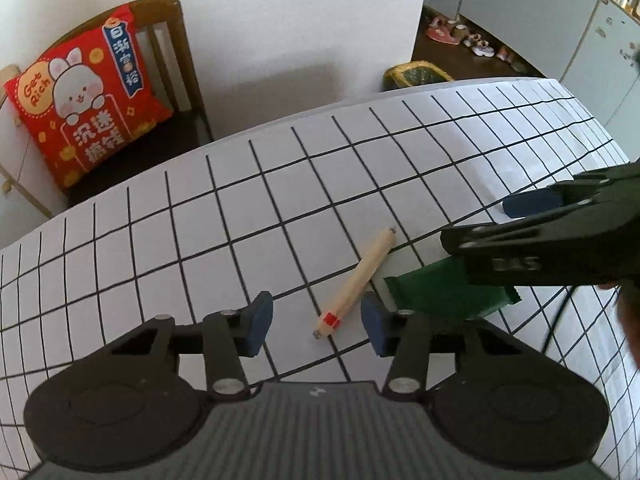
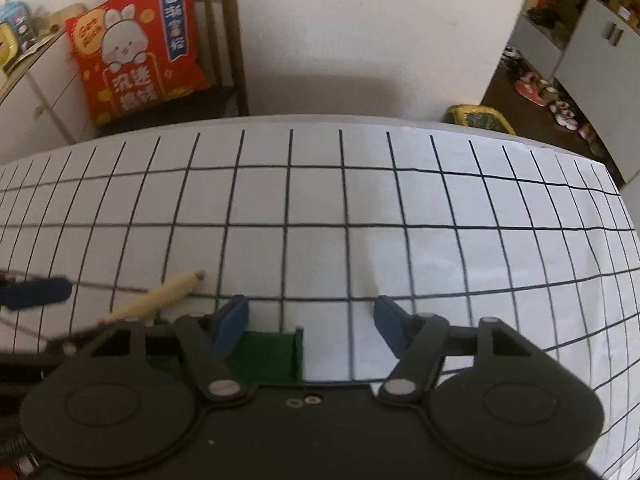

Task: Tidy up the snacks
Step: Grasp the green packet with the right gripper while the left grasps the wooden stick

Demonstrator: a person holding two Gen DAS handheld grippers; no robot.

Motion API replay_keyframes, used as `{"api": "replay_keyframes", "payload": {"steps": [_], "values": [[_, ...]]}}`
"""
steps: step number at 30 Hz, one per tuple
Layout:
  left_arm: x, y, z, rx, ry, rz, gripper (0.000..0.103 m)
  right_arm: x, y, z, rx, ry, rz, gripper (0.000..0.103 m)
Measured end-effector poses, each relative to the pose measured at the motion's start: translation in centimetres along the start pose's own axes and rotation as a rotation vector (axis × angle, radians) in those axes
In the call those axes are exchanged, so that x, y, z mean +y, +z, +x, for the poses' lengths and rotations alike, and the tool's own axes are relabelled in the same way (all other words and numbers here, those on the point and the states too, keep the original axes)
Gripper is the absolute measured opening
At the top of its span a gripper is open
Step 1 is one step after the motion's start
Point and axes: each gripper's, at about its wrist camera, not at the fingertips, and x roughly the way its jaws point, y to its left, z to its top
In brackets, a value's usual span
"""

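A beige sausage stick (image 1: 358, 280) with a red label lies slantwise on the grid-patterned table (image 1: 240, 208). My left gripper (image 1: 316, 326) is open, and the stick's labelled end lies between its blue pads without touching them. Right beside the stick lies a green snack packet (image 1: 436, 292). My right gripper (image 1: 476, 222) reaches in from the right above it. In the right wrist view the right gripper (image 2: 311, 324) is open. The green packet (image 2: 268, 356) sits between its jaws close to the left pad, partly hidden by the gripper body. The sausage stick (image 2: 160, 298) lies just to the left.
A wooden chair (image 1: 180, 52) with a red rabbit cushion (image 1: 84, 92) stands beyond the table's far edge. A yellow-green basket (image 1: 416, 74) sits on the floor by the far right corner. Shoes and grey cabinets (image 1: 580, 40) line the back right.
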Motion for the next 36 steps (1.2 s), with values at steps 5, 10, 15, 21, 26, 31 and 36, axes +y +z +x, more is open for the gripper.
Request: {"api": "replay_keyframes", "payload": {"steps": [5,10,15,21,26,31,36], "values": [[0.1,0.4,0.4,-0.005,-0.009,-0.01,0.041,-1.2,0.6,-1.9,-0.021,0.173,-0.23,0.066],[-0.4,0.6,0.8,-0.01,-0.026,0.024,0.034,-0.2,-0.9,-3.7,-0.035,0.296,-0.564,0.078],[-1.3,0.4,1.2,-0.015,-0.029,0.066,0.033,1.8,-2.3,-3.0,-0.03,0.296,-0.756,0.079],[-1.2,0.3,1.8,-0.019,-0.06,0.088,0.032,2.7,-2.6,-1.7,-0.017,0.323,-0.841,0.079],[-1.1,0.6,1.9,-0.021,-0.077,0.095,0.031,3.0,-2.6,-0.9,-0.007,0.365,-0.846,0.076],[-2.0,0.3,1.8,-0.026,-0.101,0.134,0.018,2.5,-3.2,-1.5,-0.024,0.394,-0.86,0.06],[-2.2,0.2,1.7,-0.018,-0.096,0.106,0.011,2.1,-3.7,-2.1,-0.037,0.393,-0.821,0.045]]}}
